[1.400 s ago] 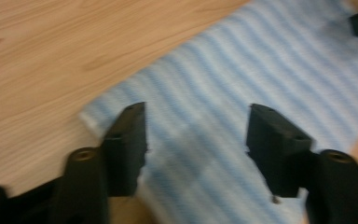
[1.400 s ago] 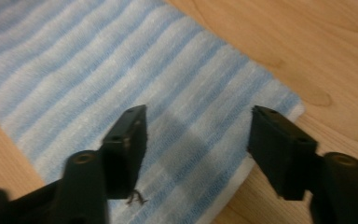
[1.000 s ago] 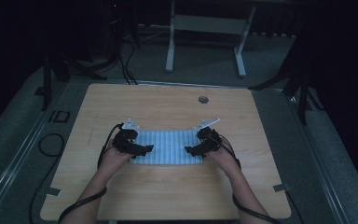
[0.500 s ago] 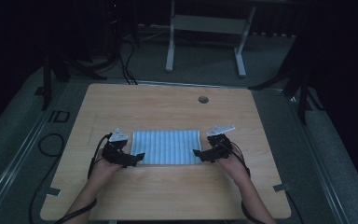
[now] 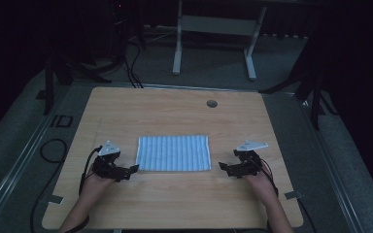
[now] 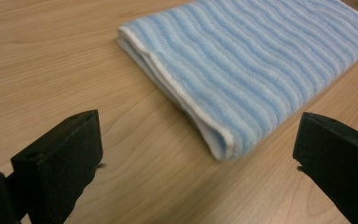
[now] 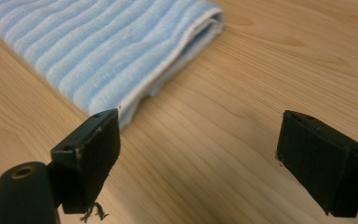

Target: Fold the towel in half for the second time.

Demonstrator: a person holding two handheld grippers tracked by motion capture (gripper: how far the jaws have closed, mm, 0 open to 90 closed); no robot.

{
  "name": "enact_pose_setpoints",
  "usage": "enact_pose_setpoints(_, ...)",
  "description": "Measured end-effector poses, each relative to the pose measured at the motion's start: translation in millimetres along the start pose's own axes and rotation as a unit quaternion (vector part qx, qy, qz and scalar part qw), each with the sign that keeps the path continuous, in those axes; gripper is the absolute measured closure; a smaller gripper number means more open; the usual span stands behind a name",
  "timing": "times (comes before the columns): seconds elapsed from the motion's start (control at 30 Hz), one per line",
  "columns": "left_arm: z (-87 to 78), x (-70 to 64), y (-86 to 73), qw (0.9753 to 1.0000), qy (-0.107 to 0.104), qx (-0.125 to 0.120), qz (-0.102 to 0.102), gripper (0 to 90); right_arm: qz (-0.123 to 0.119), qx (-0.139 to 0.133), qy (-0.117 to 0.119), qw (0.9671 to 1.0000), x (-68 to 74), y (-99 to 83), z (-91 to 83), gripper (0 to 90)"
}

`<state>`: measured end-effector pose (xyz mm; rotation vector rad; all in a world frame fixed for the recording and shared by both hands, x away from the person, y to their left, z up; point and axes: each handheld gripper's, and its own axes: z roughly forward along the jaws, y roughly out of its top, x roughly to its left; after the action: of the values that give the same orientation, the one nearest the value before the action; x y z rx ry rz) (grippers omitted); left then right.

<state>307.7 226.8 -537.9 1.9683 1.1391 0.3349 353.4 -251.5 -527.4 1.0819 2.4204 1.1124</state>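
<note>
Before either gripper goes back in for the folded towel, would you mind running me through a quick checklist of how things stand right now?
1. Left gripper open: ok, jaws stand wide apart in the left gripper view.
2. Right gripper open: ok, jaws wide apart.
3. Both grippers free of the towel: ok, each sits on the table beside a short end, apart from it.
4. Towel lying flat and folded: ok, layered edges show at both near corners.
5. Layers lined up evenly: cannot tell, the far edge is too small to judge.
6. Path to the towel unobstructed: ok, bare wood between jaws and cloth.
</note>
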Motion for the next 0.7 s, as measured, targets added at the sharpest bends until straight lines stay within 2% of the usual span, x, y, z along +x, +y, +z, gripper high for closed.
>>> enact_pose_setpoints(0.07, -3.4, 2.2, -3.4, 1.0, 0.005, -0.001, 0.0, 1.3, 0.002, -0.006, -0.007, 1.0, -3.4, -5.2, -6.5, 13.3)
enact_pose_setpoints(0.13, -7.3, 4.9, -7.2, 1.0, 0.001, -0.004, -0.008, 1.3, 0.003, -0.009, -0.012, 0.9999, -6.9, -10.4, -12.4, 13.3)
enact_pose_setpoints(0.37, -23.8, 13.7, -22.6, 0.9996, 0.017, -0.006, -0.02, 1.3, 0.015, -0.016, -0.032, 0.9992, -16.7, -29.5, -28.6, 13.2)
enact_pose_setpoints(0.4, -25.5, 14.4, -24.5, 0.9994, 0.02, -0.009, -0.025, 1.3, 0.019, -0.013, -0.04, 0.9989, -19.9, -36.7, -32.5, 13.3)
enact_pose_setpoints(0.7, -42.7, 22.1, -44.5, 0.998, 0.04, -0.018, -0.046, 1.4, 0.044, -0.029, -0.069, 0.9962, -27.3, -58.3, -50.8, 13.5)
